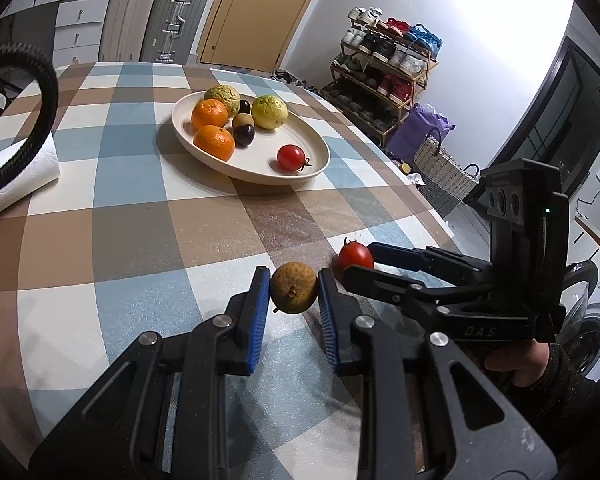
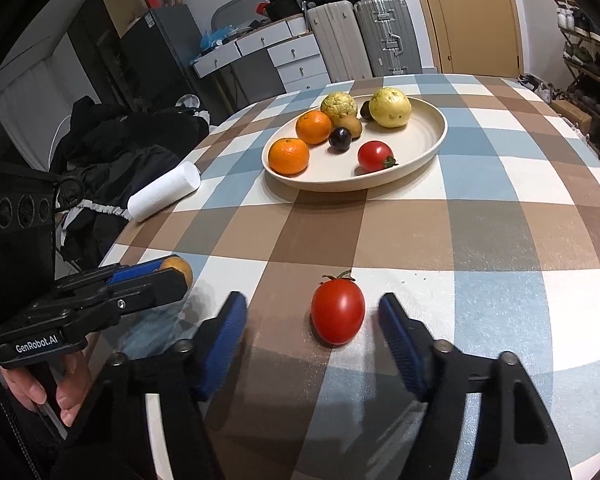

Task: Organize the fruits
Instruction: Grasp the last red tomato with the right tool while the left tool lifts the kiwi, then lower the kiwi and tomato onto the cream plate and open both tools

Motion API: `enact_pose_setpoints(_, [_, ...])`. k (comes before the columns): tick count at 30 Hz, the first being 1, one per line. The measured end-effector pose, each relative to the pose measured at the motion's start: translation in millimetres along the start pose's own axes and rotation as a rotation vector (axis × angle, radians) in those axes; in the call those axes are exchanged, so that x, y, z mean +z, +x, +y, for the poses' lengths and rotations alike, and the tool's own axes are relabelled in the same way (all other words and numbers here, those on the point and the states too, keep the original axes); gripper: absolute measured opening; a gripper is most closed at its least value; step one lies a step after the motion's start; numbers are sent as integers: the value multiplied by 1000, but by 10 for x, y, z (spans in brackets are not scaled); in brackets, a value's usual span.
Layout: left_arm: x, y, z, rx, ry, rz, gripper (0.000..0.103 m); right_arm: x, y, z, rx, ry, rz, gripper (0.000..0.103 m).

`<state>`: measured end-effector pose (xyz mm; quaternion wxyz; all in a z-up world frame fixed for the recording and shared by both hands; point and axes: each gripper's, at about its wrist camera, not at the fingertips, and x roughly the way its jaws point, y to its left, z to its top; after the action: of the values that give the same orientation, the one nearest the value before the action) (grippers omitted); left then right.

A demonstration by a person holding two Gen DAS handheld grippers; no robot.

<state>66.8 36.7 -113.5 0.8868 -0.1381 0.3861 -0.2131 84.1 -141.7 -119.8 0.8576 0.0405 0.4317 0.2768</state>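
left tool clenched on brown fruit | right tool released, pads either side of tomato on worktop | plate beyond

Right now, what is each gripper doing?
Left gripper: shut on the brown fruit.
Right gripper: open around the tomato, not touching it.

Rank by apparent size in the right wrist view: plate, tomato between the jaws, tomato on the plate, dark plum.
1. Plate
2. Tomato between the jaws, though nearness to the camera enlarges it
3. Tomato on the plate
4. Dark plum
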Motion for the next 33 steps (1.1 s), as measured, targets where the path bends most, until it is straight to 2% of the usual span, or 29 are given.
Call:
enact_pose_setpoints(3, [23, 8, 2, 1, -1, -4, 21, 4, 25, 23, -14, -10, 10, 50])
enact_pose_setpoints(5, [39, 10, -6, 5, 0, -5, 21, 4, 40, 30, -14, -12, 15, 36])
enact_pose_setpoints(8, [75, 7, -16, 10, 2, -8, 21, 7, 57, 8, -9, -3, 22, 27])
enact_pose_setpoints(12, [195, 59, -30, 18, -3, -16, 21, 22, 59, -52, 20, 23, 17, 27])
enact_pose_setpoints(20, [583, 239, -106, 31, 22, -37, 21, 132, -109, -223, 60, 61, -52, 27])
enact_pose_setpoints(27, [974, 541, -149, 51, 39, -29, 22, 482, -227, -483, 52, 63, -121, 27])
enact_pose_setpoints(33, [1285, 907, -142, 66, 34, -12, 22, 921, -165, -655, 61, 43, -163, 27])
